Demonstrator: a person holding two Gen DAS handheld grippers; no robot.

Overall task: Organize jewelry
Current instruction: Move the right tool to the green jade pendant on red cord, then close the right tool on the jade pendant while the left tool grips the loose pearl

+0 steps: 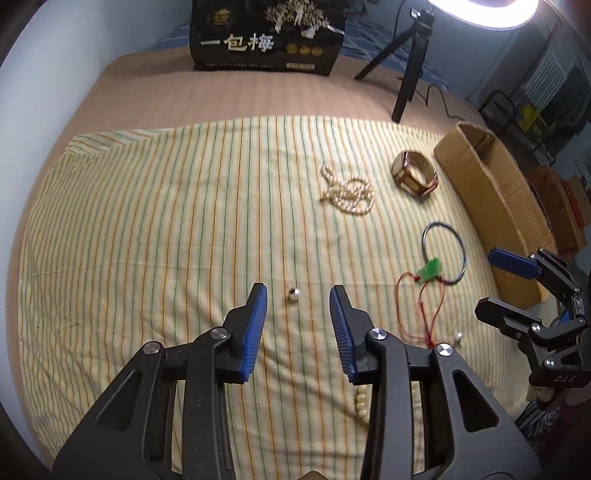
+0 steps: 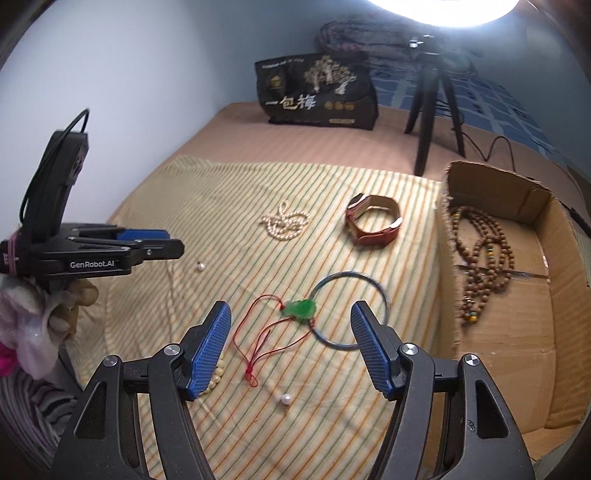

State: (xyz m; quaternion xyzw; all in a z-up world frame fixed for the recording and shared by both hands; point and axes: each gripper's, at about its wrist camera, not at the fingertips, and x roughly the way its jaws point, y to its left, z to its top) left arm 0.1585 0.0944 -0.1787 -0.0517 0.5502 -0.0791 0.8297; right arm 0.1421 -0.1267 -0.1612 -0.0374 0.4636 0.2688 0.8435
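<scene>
A: What are the two tools doing?

B: The left hand-held gripper point(image 1: 298, 297) hangs over the striped cloth point(image 1: 147, 221) on the bed with its blue pads spread wide and nothing between them. A small loose pearl point(image 1: 294, 294) lies on the cloth in the gap just ahead of its tips. The right hand-held gripper point(image 2: 291, 314) is also wide open and empty, low over the cloth near its right edge.

A: What sits in front of the right one?

B: A green pendant point(image 2: 300, 309) on a red cord point(image 2: 258, 343), with a thin blue bangle point(image 2: 349, 309) touching it. A second loose pearl point(image 2: 286, 399) lies nearer the camera, and a cream bead strand point(image 2: 218, 371) peeks out by the left pad.

A: And farther off?

B: A heap of white pearl necklace point(image 2: 285, 223) toward the far edge of the cloth, and beside it a watch point(image 2: 373, 218) with a reddish-brown strap. Along the cloth's right edge stands an open cardboard box point(image 2: 517, 332) holding brown wooden bead strands point(image 2: 480, 258).

A: Beyond the cloth?

B: A black printed bag point(image 2: 317, 96) stands at the far edge of the bed, with a black tripod point(image 2: 432, 110) to its right under a bright ring light point(image 2: 443, 7).
</scene>
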